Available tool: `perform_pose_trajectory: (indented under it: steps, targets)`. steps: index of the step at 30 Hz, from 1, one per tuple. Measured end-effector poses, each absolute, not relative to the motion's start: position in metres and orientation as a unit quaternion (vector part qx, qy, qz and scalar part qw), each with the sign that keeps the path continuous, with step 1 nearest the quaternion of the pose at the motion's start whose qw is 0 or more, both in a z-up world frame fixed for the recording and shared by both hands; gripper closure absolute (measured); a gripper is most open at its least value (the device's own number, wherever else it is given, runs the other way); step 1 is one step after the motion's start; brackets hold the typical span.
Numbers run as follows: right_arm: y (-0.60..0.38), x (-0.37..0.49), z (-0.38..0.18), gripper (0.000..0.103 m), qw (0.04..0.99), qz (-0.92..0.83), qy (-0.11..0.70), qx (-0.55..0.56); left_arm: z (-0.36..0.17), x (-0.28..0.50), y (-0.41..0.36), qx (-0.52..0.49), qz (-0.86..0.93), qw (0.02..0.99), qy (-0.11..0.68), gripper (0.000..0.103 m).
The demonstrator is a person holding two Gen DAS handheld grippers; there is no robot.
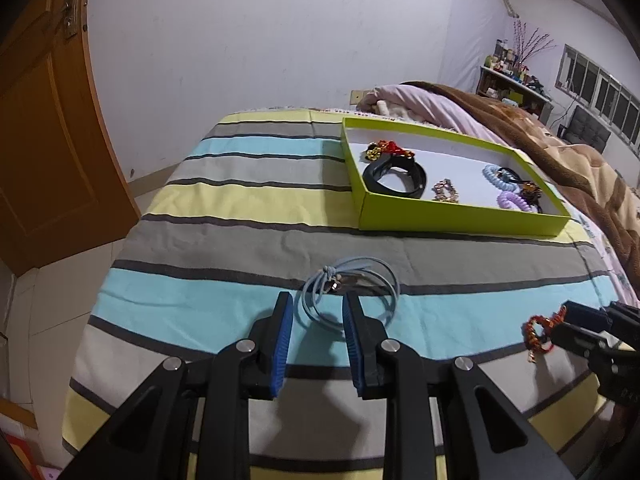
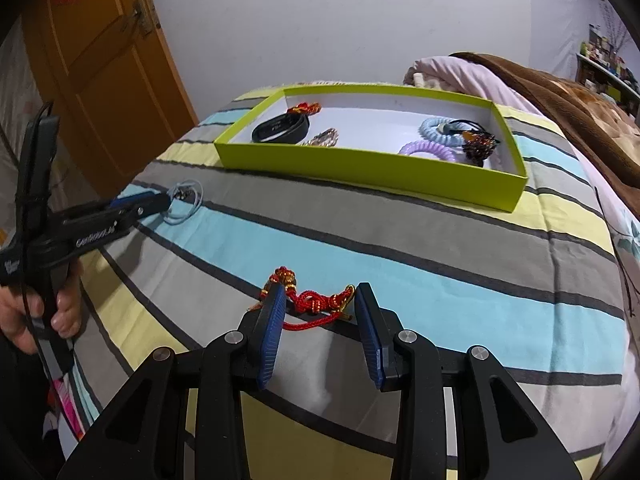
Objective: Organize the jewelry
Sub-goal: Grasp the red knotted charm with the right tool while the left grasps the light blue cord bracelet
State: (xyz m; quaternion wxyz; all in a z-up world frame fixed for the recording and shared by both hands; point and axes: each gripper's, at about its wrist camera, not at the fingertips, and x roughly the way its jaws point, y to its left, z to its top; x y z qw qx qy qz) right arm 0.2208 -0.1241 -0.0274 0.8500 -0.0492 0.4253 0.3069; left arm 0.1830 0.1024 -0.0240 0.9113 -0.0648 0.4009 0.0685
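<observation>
A light blue cord bracelet [image 1: 350,288] lies on the striped bedspread. My left gripper [image 1: 318,300] is open, its blue pads on either side of the bracelet's near loops; it also shows in the right wrist view [image 2: 160,200]. A red and gold knotted cord bracelet [image 2: 316,300] lies between the open fingers of my right gripper [image 2: 320,292]; it also shows in the left wrist view [image 1: 540,330]. A lime green box [image 1: 460,222] [image 2: 360,168] at the back holds a black band [image 1: 394,176], a red-gold piece, a beaded bracelet and coil hair ties.
The striped bedspread [image 1: 240,200] covers the bed end. A brown and pink blanket [image 1: 560,136] is piled to the right behind the box. A wooden door [image 1: 48,140] stands at the left beyond the bed edge. A hand [image 2: 36,308] holds the left gripper.
</observation>
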Motion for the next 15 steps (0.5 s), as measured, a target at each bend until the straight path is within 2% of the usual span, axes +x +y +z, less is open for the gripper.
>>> perform_pose_trajectory:
  steps: [6, 8, 9, 10, 11, 15]
  targets:
    - [-0.1177, 0.2191, -0.0294, 0.066, 0.851, 0.299, 0.425, -0.07, -0.0298, 0.1917, 0.1, -0.063, 0.06, 0.904, 0.418, 0.076]
    - [-0.1157, 0.2187, -0.0294, 0.076, 0.854, 0.291, 0.423, -0.079, -0.0312, 0.1934, 0.0979, -0.056, 0.062, 0.902, 0.423, 0.077]
    - [-0.1158, 0.2181, -0.0288, 0.077, 0.856, 0.289, 0.421, -0.08, -0.0314, 0.1934, 0.0968, -0.053, 0.063, 0.902, 0.424, 0.079]
    - [-0.1157, 0.2179, -0.0282, 0.083, 0.856, 0.289, 0.421, -0.081, -0.0312, 0.1931, 0.0957, -0.05, 0.061, 0.903, 0.423, 0.088]
    - [-0.116, 0.2172, -0.0275, 0.086, 0.857, 0.288, 0.419, -0.081, -0.0313, 0.1926, 0.0949, -0.049, 0.059, 0.903, 0.423, 0.094]
    - [-0.1182, 0.2133, -0.0243, 0.089, 0.861, 0.285, 0.413, -0.082, -0.0296, 0.1919, 0.0928, -0.043, 0.057, 0.904, 0.421, 0.102]
